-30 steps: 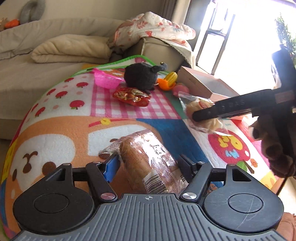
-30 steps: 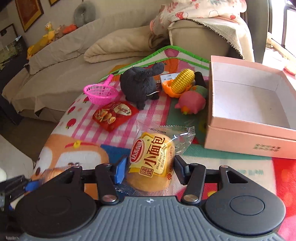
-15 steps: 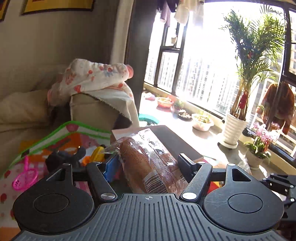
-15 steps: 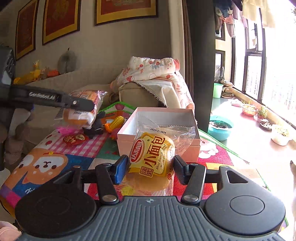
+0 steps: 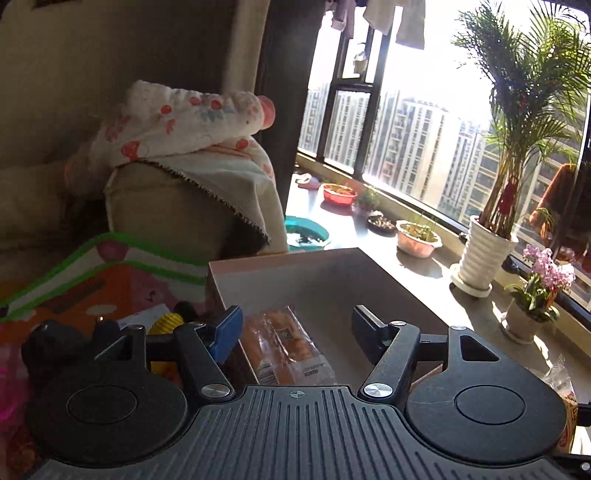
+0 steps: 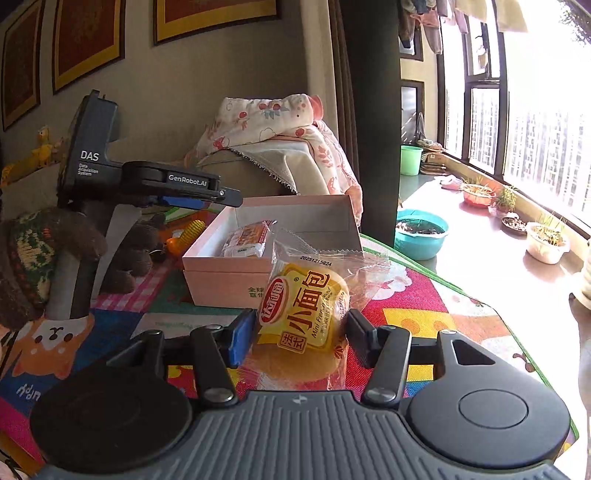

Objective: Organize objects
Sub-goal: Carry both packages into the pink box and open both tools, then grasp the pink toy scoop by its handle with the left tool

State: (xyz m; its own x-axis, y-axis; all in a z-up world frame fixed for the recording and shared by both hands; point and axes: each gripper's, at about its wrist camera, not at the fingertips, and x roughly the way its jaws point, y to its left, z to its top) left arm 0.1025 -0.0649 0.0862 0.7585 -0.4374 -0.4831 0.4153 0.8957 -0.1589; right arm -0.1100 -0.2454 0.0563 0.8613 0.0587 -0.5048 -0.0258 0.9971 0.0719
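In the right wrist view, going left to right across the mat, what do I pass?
Left gripper → toy corn → pink box → yellow bread pack held by the right gripper → teal basin.

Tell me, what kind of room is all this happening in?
Most likely a living room in a high-rise flat: a sofa arm draped with a floral blanket, framed pictures on the wall, and a window sill with potted plants facing apartment towers.

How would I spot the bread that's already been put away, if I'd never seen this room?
Find the pink cardboard box on the colourful play mat, in front of the sofa arm. The long bread loaf in clear wrap lies inside it. Unlike the round bun in the yellow packet held by the right gripper, nothing grips it.
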